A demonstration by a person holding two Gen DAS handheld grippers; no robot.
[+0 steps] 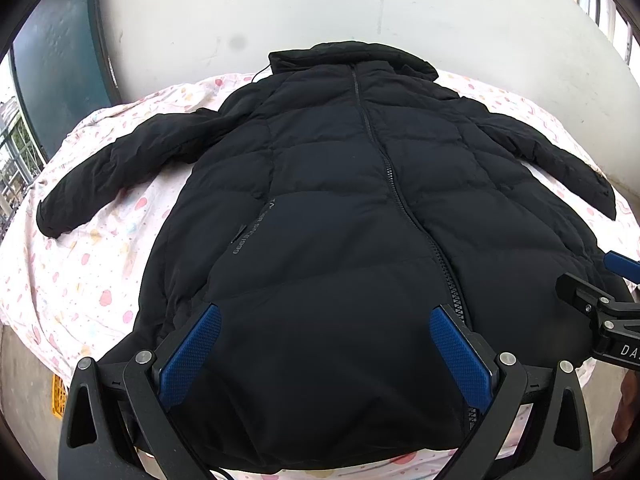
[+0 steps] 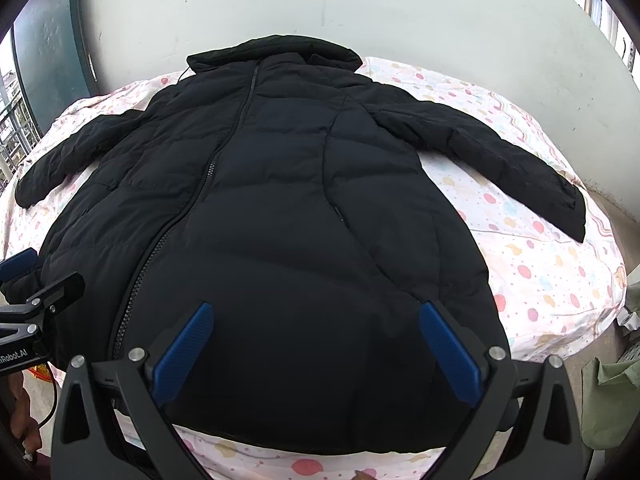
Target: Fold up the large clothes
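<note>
Black jacket [image 1: 340,208] lies flat, zipped, sleeves spread on dotted sheet [image 1: 80,272]. Left gripper [image 1: 325,322] and right gripper [image 2: 316,318] both spread wide, empty, over hem. Risk: puffy slick fabric slips, fold bunches.

Small grey lettering along the jacket [image 1: 320,200] pocket seam, too blurred to read. Partial "DA" on right gripper [image 1: 616,268]; mirrored "Robot.AI" on left gripper [image 2: 20,268].
</note>
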